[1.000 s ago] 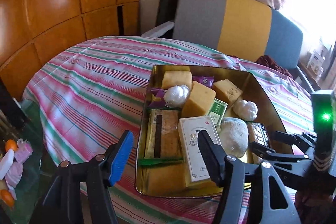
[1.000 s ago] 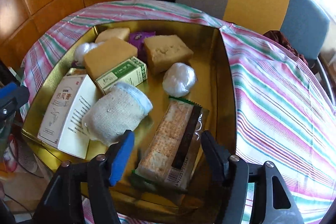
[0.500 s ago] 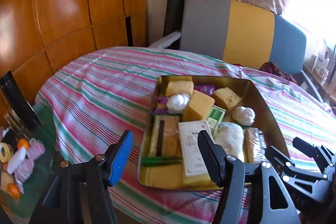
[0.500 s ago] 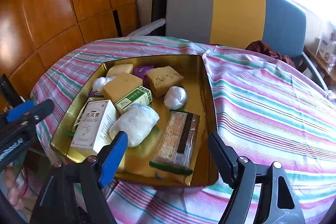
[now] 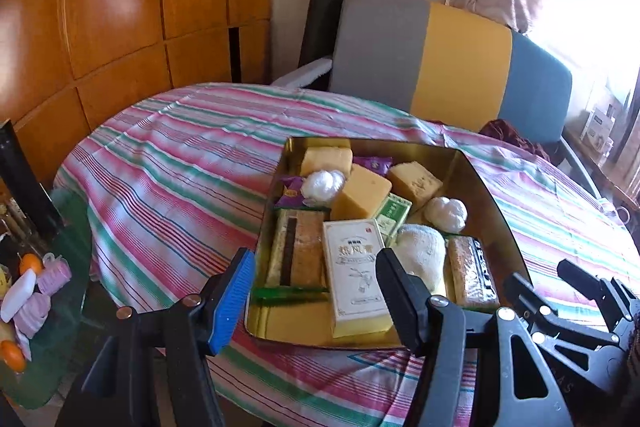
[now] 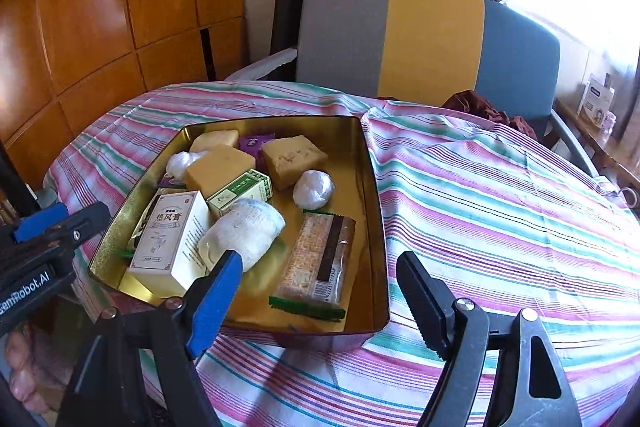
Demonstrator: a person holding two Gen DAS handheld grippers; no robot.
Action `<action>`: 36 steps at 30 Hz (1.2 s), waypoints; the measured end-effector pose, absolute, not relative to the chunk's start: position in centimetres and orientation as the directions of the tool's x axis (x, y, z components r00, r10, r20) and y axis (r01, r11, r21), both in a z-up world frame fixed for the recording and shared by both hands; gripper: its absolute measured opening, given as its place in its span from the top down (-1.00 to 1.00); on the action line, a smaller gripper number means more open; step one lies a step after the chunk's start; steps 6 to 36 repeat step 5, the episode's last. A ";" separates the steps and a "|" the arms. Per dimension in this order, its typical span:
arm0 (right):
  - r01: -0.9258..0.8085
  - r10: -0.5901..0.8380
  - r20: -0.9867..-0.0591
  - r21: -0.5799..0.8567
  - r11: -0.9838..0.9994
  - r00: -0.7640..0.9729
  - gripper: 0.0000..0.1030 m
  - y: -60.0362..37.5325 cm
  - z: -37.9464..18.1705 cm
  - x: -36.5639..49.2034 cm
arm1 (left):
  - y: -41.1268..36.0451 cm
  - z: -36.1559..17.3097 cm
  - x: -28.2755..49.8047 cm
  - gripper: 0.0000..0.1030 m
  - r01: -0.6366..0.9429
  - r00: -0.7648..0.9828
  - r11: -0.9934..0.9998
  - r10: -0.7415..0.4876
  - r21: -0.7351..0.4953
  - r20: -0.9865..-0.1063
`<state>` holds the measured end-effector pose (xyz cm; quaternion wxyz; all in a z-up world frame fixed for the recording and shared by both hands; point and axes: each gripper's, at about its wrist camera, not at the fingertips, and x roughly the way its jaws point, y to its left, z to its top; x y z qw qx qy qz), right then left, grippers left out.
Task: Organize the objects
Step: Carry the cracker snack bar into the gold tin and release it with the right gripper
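Left wrist view alone shows oranges (image 5: 30, 263) beside the table; both grippers' fingers gape empty.

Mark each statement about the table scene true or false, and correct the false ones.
1. The gold tray sits on a striped tablecloth. True.
2. The right gripper is clamped on the cracker packet. False: it is open, holding nothing, and the packet lies in the tray.
3. The white box lies inside the tray. True.
4. The tray holds only one white wrapped ball. False: there are two, one near the middle and another by the far left side.
5. A chair with grey, yellow and blue panels stands behind the table. True.
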<state>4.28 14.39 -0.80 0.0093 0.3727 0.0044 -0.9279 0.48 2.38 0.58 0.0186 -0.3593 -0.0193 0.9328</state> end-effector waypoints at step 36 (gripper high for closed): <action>0.024 -0.017 -0.693 0.000 -1.000 -0.721 -0.55 14.0 -0.9 4.2 | 2.2 0.7 0.4 -0.21 -0.048 -0.744 -0.997 0.073 -0.056 -0.665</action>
